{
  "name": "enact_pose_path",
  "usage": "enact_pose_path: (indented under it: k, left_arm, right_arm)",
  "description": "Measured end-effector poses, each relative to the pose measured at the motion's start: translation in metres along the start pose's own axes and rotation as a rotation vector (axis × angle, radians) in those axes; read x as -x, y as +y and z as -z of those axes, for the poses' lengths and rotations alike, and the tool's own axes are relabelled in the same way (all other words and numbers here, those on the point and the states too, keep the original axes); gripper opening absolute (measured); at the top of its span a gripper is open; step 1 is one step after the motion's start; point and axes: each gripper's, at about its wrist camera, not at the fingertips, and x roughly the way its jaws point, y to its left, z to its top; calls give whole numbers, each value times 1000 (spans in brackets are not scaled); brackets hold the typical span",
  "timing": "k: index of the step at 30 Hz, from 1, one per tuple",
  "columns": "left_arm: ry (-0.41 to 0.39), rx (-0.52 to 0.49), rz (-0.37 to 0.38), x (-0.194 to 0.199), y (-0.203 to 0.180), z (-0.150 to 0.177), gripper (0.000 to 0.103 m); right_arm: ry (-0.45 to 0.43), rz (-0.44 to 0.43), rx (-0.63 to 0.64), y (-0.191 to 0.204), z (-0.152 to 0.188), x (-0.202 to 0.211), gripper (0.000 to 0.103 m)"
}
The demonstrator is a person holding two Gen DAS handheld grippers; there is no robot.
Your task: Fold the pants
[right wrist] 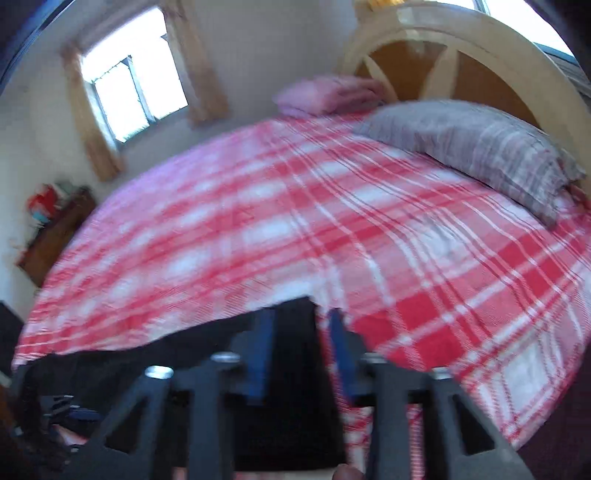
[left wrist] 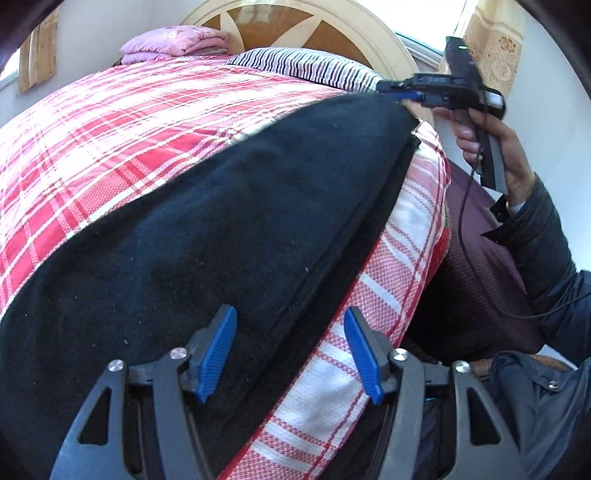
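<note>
Black pants lie flat along the near edge of a bed with a red and white plaid cover. My left gripper is open just above one end of the pants, its blue pads astride their edge seam. My right gripper shows in the left wrist view at the far corner of the pants, held in a hand. In the blurred right wrist view my right gripper has a gap between its blue pads, with the corner of the pants between them. Whether it grips is unclear.
A striped pillow and folded pink bedding lie by the round wooden headboard. The person's dark sleeve and jacket are at right beside the bed. A window and a small wooden cabinet stand beyond the bed.
</note>
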Motion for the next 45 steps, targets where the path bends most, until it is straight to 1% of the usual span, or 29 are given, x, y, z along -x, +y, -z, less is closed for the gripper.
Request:
enact_pose_path:
  k: [1,4,6,8,9,10,11,12,13,14,15,16,20,21,22,25,28,30,32,33,35,36,37,38,39,40,42,44,45]
  left_arm:
    - [0,-9,-8,-1,-1,0,63]
    - [-5,-25,-23,0,-4,2,63]
    - [-7,-32,-36,2,-6,4,62]
    - [-7,-47,-57,1,-9,3,60]
    - [-8,-56,-83,0,-11,4,57]
    - [-11,-62,-106,-1,-11,4,48]
    - [-14,-63,-129,0,-11,4,41]
    - [-18,-58,-140,0,-9,3,38]
    - [-22,-49,-142,0,-7,1,33]
    - [-26,-41,-145,1,-4,1,27]
    - [-28,-41,-154,1,-1,1,24]
    - [-34,-48,-166,1,0,2,19]
    - [-46,-50,-172,0,-1,3,10]
    - [-46,-56,-172,-1,-2,2,10]
    - [-47,-60,-173,-1,-4,1,7]
    - [-58,-63,-151,8,-8,2,5]
    - [-74,-78,-139,17,-12,4,4]
    - [-66,-83,-127,16,-13,7,4]
    - [-50,-73,-122,10,-10,9,4]
    - [-44,-70,-117,7,-9,10,4]
    - [-40,-80,-119,5,-12,11,4]
    - [-41,-81,-121,5,-13,11,4]
    - [-43,-79,-121,6,-13,12,4]
    - [-43,-75,-119,5,-12,12,4]
    - [-43,-70,-116,5,-11,11,4]
    - [-44,-63,-112,4,-10,11,4]
    - [-44,-53,-105,3,-8,12,4]
    - [-47,-51,-106,3,-8,11,4]
    - [-48,-51,-106,3,-8,11,4]
  right_arm:
    - [9,8,-22,-7,3,-1,64]
    - [35,-31,-77,-22,9,7,64]
    - [25,-64,-86,-23,16,25,64]
    - [38,-105,-77,-21,24,35,63]
    - [48,-119,-72,-18,28,36,54]
    - [69,-132,-60,-16,33,34,46]
    - [79,-133,-50,-13,35,30,31]
    - [86,-121,-33,-11,40,25,25]
    - [92,-109,-20,-9,43,22,23]
    - [96,-105,-12,-8,45,18,17]
    - [90,-106,-11,-6,45,16,10]
    - [78,-99,-7,-6,45,16,9]
    - [42,-99,10,-1,44,25,1]
    - [37,-96,17,1,43,28,0]
    - [29,-92,30,3,42,32,0]
    - [11,-76,69,11,39,45,0]
    - [-7,-31,100,15,36,56,0]
    - [-7,-3,99,10,35,58,0]
    - [20,-18,91,5,35,50,0]
    - [37,-52,78,2,36,44,0]
    - [54,-91,22,-3,37,40,1]
    - [70,-99,7,-2,37,37,5]
    - [76,-89,17,0,38,35,10]
    - [76,-85,29,2,39,35,27]
    - [81,-91,29,4,40,35,47]
    - [85,-96,21,3,40,35,53]
    - [88,-100,7,2,41,34,54]
    - [90,-74,14,0,42,31,54]
    - [89,-70,11,-2,43,28,47]
